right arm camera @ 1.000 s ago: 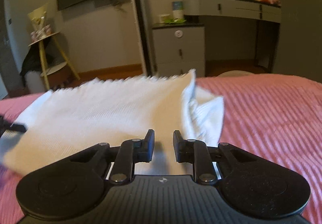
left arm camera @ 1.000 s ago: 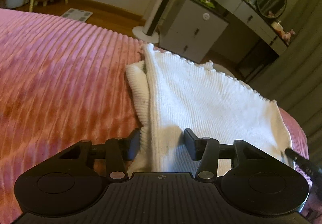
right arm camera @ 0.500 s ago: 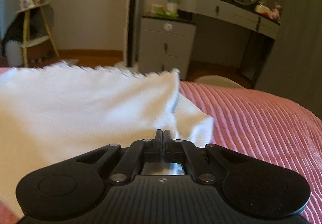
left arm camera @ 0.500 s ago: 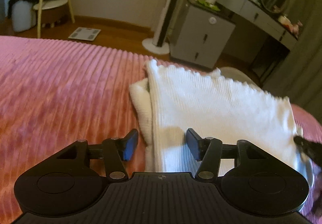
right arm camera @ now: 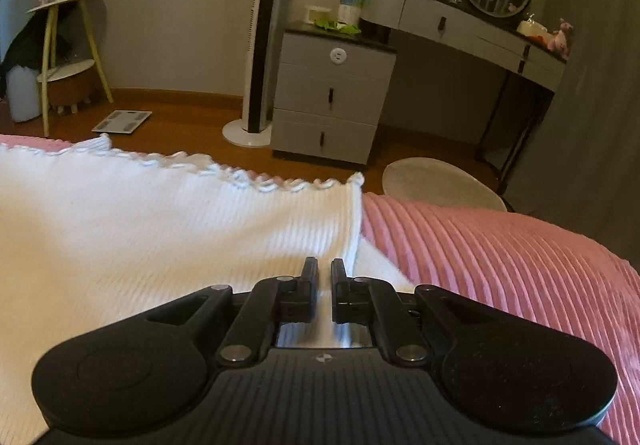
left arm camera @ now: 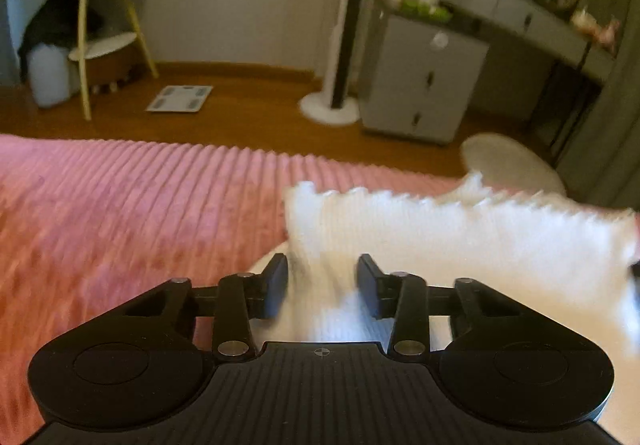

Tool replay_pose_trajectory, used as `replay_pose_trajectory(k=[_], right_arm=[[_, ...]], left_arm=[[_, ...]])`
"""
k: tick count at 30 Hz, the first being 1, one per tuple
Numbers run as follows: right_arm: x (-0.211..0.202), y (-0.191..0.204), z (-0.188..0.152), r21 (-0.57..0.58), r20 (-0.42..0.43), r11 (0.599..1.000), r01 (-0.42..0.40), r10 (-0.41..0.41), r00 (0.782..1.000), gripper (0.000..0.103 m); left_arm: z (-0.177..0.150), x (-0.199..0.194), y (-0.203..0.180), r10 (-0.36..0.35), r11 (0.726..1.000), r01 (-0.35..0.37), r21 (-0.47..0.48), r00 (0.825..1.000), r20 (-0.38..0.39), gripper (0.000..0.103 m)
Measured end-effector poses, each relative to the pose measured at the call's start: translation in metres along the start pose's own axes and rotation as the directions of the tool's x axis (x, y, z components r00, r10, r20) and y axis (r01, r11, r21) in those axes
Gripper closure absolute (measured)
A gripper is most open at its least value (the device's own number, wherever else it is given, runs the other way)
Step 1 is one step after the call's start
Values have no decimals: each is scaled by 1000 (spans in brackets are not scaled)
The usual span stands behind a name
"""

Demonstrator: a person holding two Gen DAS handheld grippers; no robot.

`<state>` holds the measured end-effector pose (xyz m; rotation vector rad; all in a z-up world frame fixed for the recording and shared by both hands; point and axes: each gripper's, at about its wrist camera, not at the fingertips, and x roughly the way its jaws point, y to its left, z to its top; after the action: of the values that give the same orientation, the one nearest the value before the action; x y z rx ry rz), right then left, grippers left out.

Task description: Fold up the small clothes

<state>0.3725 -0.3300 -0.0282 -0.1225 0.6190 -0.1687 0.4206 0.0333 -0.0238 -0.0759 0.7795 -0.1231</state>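
Observation:
A white ribbed knit garment (left arm camera: 460,237) with a scalloped hem lies on a pink ribbed bedspread (left arm camera: 120,213). My left gripper (left arm camera: 322,277) sits at the garment's left edge. Its jaws are closing with bunched fabric between them, and a gap still shows. In the right wrist view the same garment (right arm camera: 160,225) spreads out to the left over the bedspread (right arm camera: 500,257). My right gripper (right arm camera: 324,273) is shut on the fabric near the garment's right edge, with only a thin strip of white between its fingers. The left wrist view is blurred.
Beyond the bed's far edge is a wooden floor with a grey drawer cabinet (right arm camera: 332,93), a tall tower fan (right arm camera: 260,45), a dressing table (right arm camera: 460,21), a round pale stool (right arm camera: 436,181) and a bathroom scale (right arm camera: 122,121). A small shelf table (left arm camera: 100,25) stands far left.
My right jaws went from open to shut on the cloth. My left jaws narrowed around the left edge. Both views swung, and the scalloped hem now looks nearer and raised.

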Motion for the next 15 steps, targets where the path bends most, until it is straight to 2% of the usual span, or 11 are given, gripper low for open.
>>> replay_pose_trajectory(k=[1, 2, 3, 4, 7, 10, 11, 12, 13, 14, 15], right_arm=[[1, -5, 3, 27, 3, 1000, -4, 4, 1000, 89], [0, -13, 5, 78, 17, 997, -16, 15, 1000, 80], [0, -20, 5, 122, 28, 992, -31, 27, 999, 62], [0, -27, 5, 158, 35, 987, -39, 34, 999, 57], [8, -36, 2, 190, 14, 979, -72, 70, 997, 57], [13, -31, 1, 169, -6, 982, -86, 88, 996, 58], [13, -31, 2, 170, -8, 982, -83, 86, 996, 59], [13, -30, 3, 171, -7, 982, -85, 88, 996, 66], [14, -30, 4, 172, -11, 980, -96, 100, 995, 83], [17, -28, 5, 171, -22, 977, -126, 132, 991, 93], [18, -26, 5, 164, -25, 977, -139, 145, 989, 96]], left_arm=[[0, 1, 3, -15, 1000, 15, -11, 1000, 4, 58], [1, -1, 6, -23, 999, 24, -36, 1000, 13, 53], [2, -2, 9, -45, 997, 47, -59, 999, 21, 49], [2, -2, 12, -61, 996, 63, -69, 998, 29, 48], [4, 3, 11, -70, 996, 71, -59, 997, 11, 47], [6, 9, 5, -86, 995, 86, -48, 996, -3, 53], [6, 10, 4, -86, 995, 86, -49, 996, -3, 63], [5, 10, 3, -91, 995, 91, -46, 996, -1, 68], [6, 10, 2, -95, 995, 95, -41, 995, 1, 77], [6, 9, 0, -91, 995, 92, -29, 996, 10, 91], [6, 6, -1, -86, 996, 86, -13, 996, 28, 91]])
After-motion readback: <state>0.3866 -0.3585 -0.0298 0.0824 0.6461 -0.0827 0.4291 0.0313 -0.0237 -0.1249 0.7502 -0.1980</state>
